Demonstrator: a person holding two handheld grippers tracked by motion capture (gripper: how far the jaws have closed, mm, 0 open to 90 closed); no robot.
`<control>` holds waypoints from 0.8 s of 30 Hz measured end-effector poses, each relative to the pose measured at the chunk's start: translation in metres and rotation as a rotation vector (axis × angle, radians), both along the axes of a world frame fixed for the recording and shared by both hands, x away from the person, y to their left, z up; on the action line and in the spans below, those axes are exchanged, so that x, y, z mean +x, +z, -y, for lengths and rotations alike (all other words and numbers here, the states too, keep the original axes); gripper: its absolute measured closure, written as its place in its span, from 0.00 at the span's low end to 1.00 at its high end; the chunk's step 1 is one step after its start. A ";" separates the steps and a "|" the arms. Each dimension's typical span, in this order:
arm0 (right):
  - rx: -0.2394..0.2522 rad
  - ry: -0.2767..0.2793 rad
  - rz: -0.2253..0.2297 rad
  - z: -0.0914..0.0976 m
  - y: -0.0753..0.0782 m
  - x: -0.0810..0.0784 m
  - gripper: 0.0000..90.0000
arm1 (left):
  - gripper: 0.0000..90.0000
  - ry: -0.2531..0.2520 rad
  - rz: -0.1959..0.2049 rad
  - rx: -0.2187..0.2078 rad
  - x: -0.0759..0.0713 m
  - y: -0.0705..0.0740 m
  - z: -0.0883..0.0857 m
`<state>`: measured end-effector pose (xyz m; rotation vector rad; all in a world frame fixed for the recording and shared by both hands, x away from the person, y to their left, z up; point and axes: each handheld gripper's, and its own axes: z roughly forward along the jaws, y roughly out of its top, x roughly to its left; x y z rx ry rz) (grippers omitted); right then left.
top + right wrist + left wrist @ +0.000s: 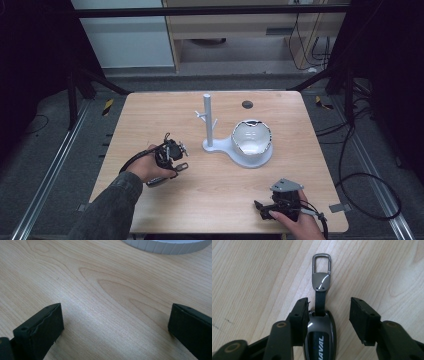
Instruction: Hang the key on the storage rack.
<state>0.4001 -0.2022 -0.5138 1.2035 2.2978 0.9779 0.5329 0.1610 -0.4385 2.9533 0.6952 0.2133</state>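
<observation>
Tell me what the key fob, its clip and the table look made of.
Key fob: glossy dark shell, likely plastic with a metallic rim, judging by reflections. Clip: polished grey metal, bright glints. Table: light wood or wood-look laminate, visible grain, matte.

A light wooden table (150, 105) with rounded corners stands on a grey floor (45, 150), its top marked by a small dark round spot (247, 104) near the far edge. Metal rails (55, 165) run along the floor on either side, with yellow-and-black striped tape (107, 106) stuck down near the far corners and black cables (360, 165) looping over the floor on the right. Beyond the table stand a pale panel (130, 40) and a light wooden cabinet (240, 25), while both sides fall away into darkness.
</observation>
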 end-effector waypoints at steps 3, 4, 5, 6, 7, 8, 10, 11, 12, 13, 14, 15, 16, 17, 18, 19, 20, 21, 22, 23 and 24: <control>0.000 0.000 0.000 0.000 0.000 0.000 0.00 | 0.59 0.006 -0.005 0.005 0.003 -0.003 0.001; 0.000 0.000 0.000 0.000 0.000 0.000 0.00 | 0.60 0.019 -0.012 0.007 0.007 -0.006 0.001; 0.000 0.002 0.000 0.000 0.000 0.000 0.00 | 0.61 0.023 -0.015 0.008 0.008 -0.007 0.001; 0.000 0.000 0.000 0.000 0.000 0.000 0.00 | 0.62 0.022 -0.019 0.012 0.009 -0.008 0.001; 0.000 0.002 0.000 0.000 0.000 0.000 0.00 | 0.62 0.025 -0.019 0.012 0.010 -0.009 0.001; 0.000 0.000 0.000 0.000 0.000 0.000 0.00 | 0.63 0.026 -0.021 0.013 0.010 -0.010 0.001; 0.000 0.000 0.000 0.000 0.000 0.000 0.00 | 0.64 0.022 -0.024 0.013 0.010 -0.011 0.002; 0.000 0.002 0.001 0.000 0.000 0.000 0.00 | 0.65 0.022 -0.024 0.013 0.010 -0.011 0.002; 0.000 0.002 0.001 0.000 0.000 0.000 0.00 | 0.66 0.014 -0.028 0.020 0.010 -0.012 0.003; 0.000 0.002 0.001 0.000 0.000 0.000 0.00 | 0.66 0.017 -0.025 0.017 0.010 -0.013 0.003; 0.000 0.000 0.000 0.000 0.000 0.000 0.00 | 0.67 0.017 -0.025 0.017 0.010 -0.014 0.003; 0.000 0.000 0.000 0.000 0.000 0.000 0.00 | 0.67 0.017 -0.025 0.017 0.010 -0.014 0.003; 0.000 0.000 0.000 0.000 0.000 0.000 0.00 | 0.68 0.018 -0.025 0.021 0.011 -0.015 0.004; 0.000 0.002 0.001 0.000 0.000 0.000 0.00 | 0.69 0.018 -0.026 0.024 0.012 -0.015 0.004; 0.000 0.000 0.000 0.000 0.000 0.000 0.00 | 0.70 0.019 -0.026 0.024 0.012 -0.015 0.003; 0.000 0.002 0.001 0.000 0.000 0.000 0.00 | 0.70 0.016 -0.028 0.029 0.013 -0.015 0.003; 0.000 0.002 0.001 0.000 0.000 0.000 0.00 | 0.71 0.023 -0.025 0.025 0.013 -0.016 0.003; 0.000 0.002 0.001 0.000 0.000 0.000 0.00 | 0.71 0.023 -0.027 0.026 0.013 -0.016 0.003; 0.000 0.002 0.000 0.000 0.000 0.000 0.00 | 0.72 0.023 -0.026 0.026 0.013 -0.016 0.003; 0.000 0.002 0.001 0.000 0.000 0.000 0.00 | 0.73 0.023 -0.026 0.027 0.013 -0.017 0.003; 0.000 0.002 0.000 0.000 0.000 0.000 0.00 | 0.74 0.023 -0.026 0.026 0.013 -0.017 0.003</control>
